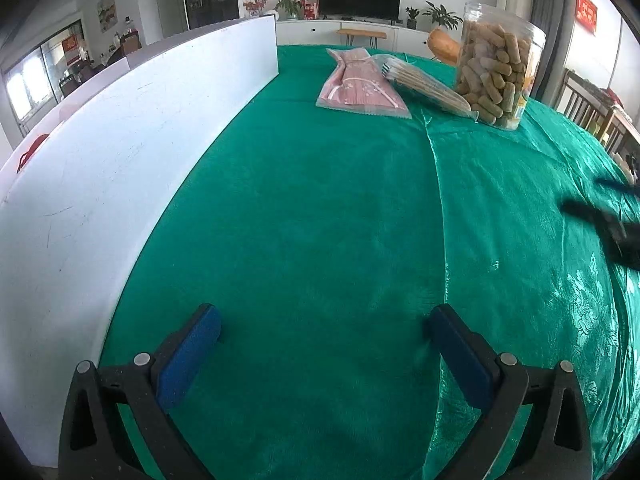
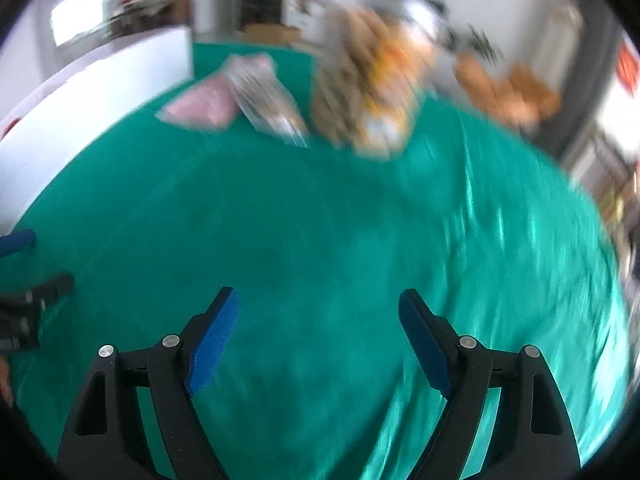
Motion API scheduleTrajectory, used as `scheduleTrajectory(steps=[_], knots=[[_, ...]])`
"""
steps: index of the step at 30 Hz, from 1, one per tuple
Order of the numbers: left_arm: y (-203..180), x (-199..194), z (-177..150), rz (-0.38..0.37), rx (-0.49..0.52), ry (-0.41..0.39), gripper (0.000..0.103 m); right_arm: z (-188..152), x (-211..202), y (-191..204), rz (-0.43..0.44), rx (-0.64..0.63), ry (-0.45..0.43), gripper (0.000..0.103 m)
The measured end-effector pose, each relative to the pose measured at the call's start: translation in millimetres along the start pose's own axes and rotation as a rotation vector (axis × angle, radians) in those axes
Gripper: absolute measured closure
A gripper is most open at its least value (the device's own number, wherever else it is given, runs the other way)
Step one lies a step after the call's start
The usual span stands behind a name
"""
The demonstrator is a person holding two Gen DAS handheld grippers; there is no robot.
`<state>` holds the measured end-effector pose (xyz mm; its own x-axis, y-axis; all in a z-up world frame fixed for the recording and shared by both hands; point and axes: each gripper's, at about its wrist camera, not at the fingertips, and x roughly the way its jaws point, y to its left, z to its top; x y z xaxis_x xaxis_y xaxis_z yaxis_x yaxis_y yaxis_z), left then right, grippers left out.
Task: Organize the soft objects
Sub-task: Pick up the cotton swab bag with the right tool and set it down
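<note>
A flat pink packet (image 1: 362, 85) lies at the far side of the green tablecloth (image 1: 320, 220). A clear bag of thin sticks (image 1: 428, 86) rests partly on it. A clear jar of tan snack pieces (image 1: 498, 66) stands to the right, with an orange bread loaf (image 1: 442, 46) behind it. My left gripper (image 1: 325, 330) is open and empty, low over the cloth, well short of them. My right gripper (image 2: 318, 312) is open and empty; its view is blurred, showing the packet (image 2: 202, 106), the bag (image 2: 268, 102), the jar (image 2: 364, 100) and bread (image 2: 508, 92).
A white board (image 1: 120, 160) stands upright along the left of the table. The right gripper shows blurred at the right edge of the left wrist view (image 1: 608, 220). The left gripper shows at the left edge of the right wrist view (image 2: 28, 292). Wooden chairs (image 1: 588, 108) stand at the right.
</note>
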<state>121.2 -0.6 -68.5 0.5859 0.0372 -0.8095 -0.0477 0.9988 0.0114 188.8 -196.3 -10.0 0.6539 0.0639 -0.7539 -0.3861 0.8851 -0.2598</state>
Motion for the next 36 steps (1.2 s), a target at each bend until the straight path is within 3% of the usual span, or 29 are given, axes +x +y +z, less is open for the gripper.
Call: scheduleTrajectory(steps=[4, 8, 13, 14, 15, 16, 18, 20, 24, 26, 28, 31, 32, 33, 34, 36], knots=[[0.2, 0.1, -0.1, 0.0, 0.0, -0.005, 0.0, 57.6, 33.0, 30.5, -0.038, -0.239, 0.016, 0.019], [0.3, 0.5, 0.3, 0.0, 0.0, -0.007, 0.0, 96.1, 78.0, 46.5, -0.07, -0.386, 0.079, 0.021], [0.2, 0.3, 0.1, 0.0, 0.0, -0.006, 0.0, 113.2, 118.8, 61.3, -0.186, -0.503, 0.114, 0.027], [0.2, 0.5, 0.5, 0.0, 0.0, -0.006, 0.0, 115.2, 120.4, 61.9, -0.206, -0.507, 0.111, 0.032], [0.0, 0.7, 0.9, 0.001, 0.0, -0.005, 0.0, 117.1, 124.5, 60.8, -0.223, -0.502, 0.133, 0.068], [-0.3, 0.9, 1.3, 0.001, 0.0, -0.005, 0.0, 118.8, 128.4, 56.6, -0.213, -0.469, 0.171, 0.085], [-0.5, 0.7, 1.3, 0.001, -0.001, -0.005, 0.0, 119.9, 121.5, 51.5, -0.212, -0.428, 0.162, 0.087], [-0.7, 0.7, 1.4, 0.001, -0.001, -0.006, 0.0, 119.5, 102.2, 39.5, -0.144, -0.325, 0.138, 0.088], [-0.1, 0.2, 0.3, 0.0, 0.0, -0.008, 0.0, 102.0, 58.7, -5.1, 0.163, 0.022, 0.17, 0.088], [-0.1, 0.4, 0.1, 0.001, 0.0, -0.009, 0.0, 71.0, 40.5, -38.5, 0.362, 0.253, 0.222, 0.087], [-0.1, 0.4, -0.1, 0.001, -0.001, -0.009, 0.0, 24.3, 28.2, -71.4, 0.503, 0.448, 0.281, 0.087], [0.3, 0.0, -0.7, 0.001, -0.001, -0.009, 0.0, -45.4, 19.0, -108.3, 0.58, 0.641, 0.346, 0.086], [0.0, 0.0, -0.6, 0.001, -0.001, -0.01, 0.0, -58.5, 16.6, -115.9, 0.59, 0.671, 0.355, 0.082], [0.2, -0.1, -0.7, 0.0, 0.0, -0.009, 0.0, -75.5, 13.6, -127.7, 0.586, 0.694, 0.353, 0.071], [0.1, -0.2, -0.8, 0.0, 0.0, -0.009, 0.0, -88.9, 7.3, -135.9, 0.553, 0.697, 0.34, 0.053], [0.0, -0.3, -0.9, 0.001, 0.0, -0.01, 0.0, -108.5, -14.4, -150.4, 0.473, 0.695, 0.271, 0.034]])
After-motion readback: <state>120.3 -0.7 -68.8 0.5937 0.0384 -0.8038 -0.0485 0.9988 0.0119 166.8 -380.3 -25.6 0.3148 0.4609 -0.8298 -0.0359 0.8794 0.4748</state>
